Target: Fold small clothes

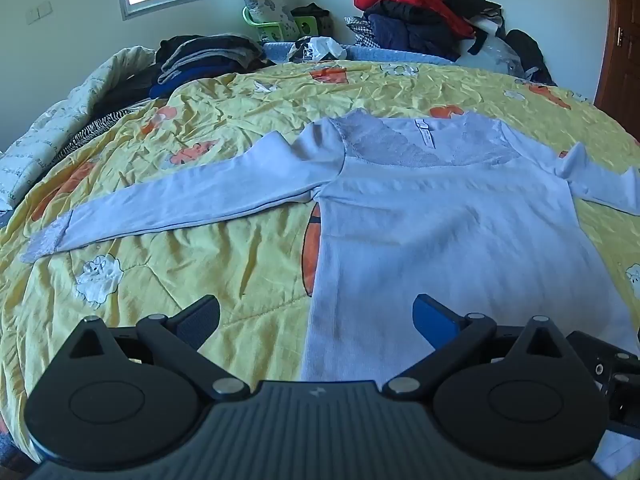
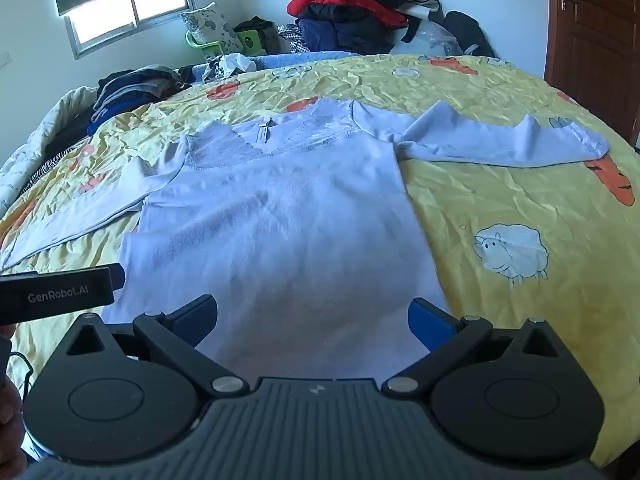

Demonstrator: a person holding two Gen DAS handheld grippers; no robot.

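Both claws, left claw and right claw, are hanging spread apart over the pale long-sleeved knit top's near hem, risking pinching the yellow cartoon-print quilt underneath.

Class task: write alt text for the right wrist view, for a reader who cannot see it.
A pale long-sleeved top lies spread flat on a yellow cartoon-print quilt, its far sleeve rumpled. The open right gripper hovers over its hem; clothes are heaped by the far wall.
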